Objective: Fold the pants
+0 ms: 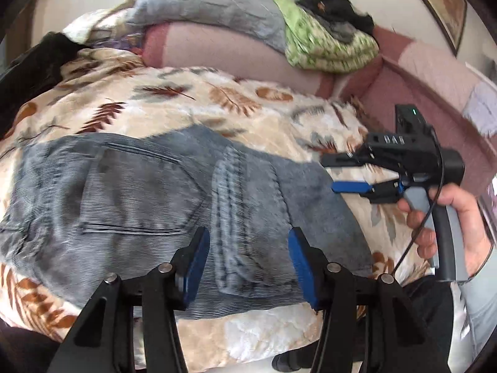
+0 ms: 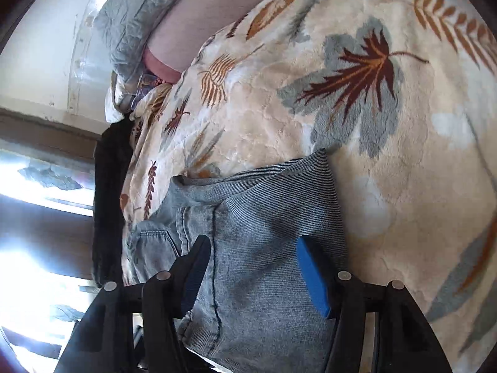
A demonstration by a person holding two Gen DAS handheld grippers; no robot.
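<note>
Grey-blue denim pants (image 1: 149, 195) lie folded into a compact bundle on a cream leaf-print blanket (image 1: 192, 102). My left gripper (image 1: 248, 245) hovers over the near edge of the bundle, its blue-padded jaws wide apart and empty. My right gripper (image 1: 329, 172) shows in the left wrist view at the bundle's right edge, held by a hand, jaws apart and empty. In the right wrist view the right gripper (image 2: 253, 251) is open above the pants (image 2: 264, 248), which lie on the blanket (image 2: 388, 186).
A pink sofa back (image 1: 236, 52) runs behind the blanket. A grey cushion (image 1: 211, 3), a green patterned cloth (image 1: 326, 49) and dark clothes (image 1: 335, 9) lie on it. A dark garment (image 1: 40, 62) lies at the blanket's left end. A bright window (image 2: 40, 248) is at left.
</note>
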